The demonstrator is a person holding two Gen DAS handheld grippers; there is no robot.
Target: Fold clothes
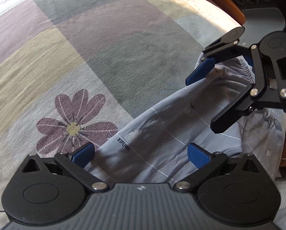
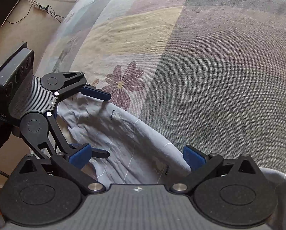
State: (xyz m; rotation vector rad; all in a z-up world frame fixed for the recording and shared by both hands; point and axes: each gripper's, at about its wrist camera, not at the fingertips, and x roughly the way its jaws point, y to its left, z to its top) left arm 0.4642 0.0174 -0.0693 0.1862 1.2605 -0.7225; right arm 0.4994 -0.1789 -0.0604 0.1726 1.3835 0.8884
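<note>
Grey-blue cloth with thin white grid lines lies bunched along the near edge of a bed, a garment of some kind whose cut I cannot make out, printed here and there with small lettering and rumpled into a long ridge with creases running through it. It rests on a bedspread of big pastel blocks, with a mauve flower woven in just beside the cloth's edge. Both hand-held tools hang over it: the left gripper has its blue-padded fingers spread wide, straddling one end of the ridge without pinching it, and the right gripper is likewise agape over the other end, its pads either side of the fabric and nothing caught between them. Past the bed I see bare floor with a power strip and trailing cables. My guess is that this is a moment between grips, either about to take hold of the cloth to spread it or just after letting it go. As it lies, the garment is not neatly folded; a tidy fold would want it flattened, with both ends held evenly.
</note>
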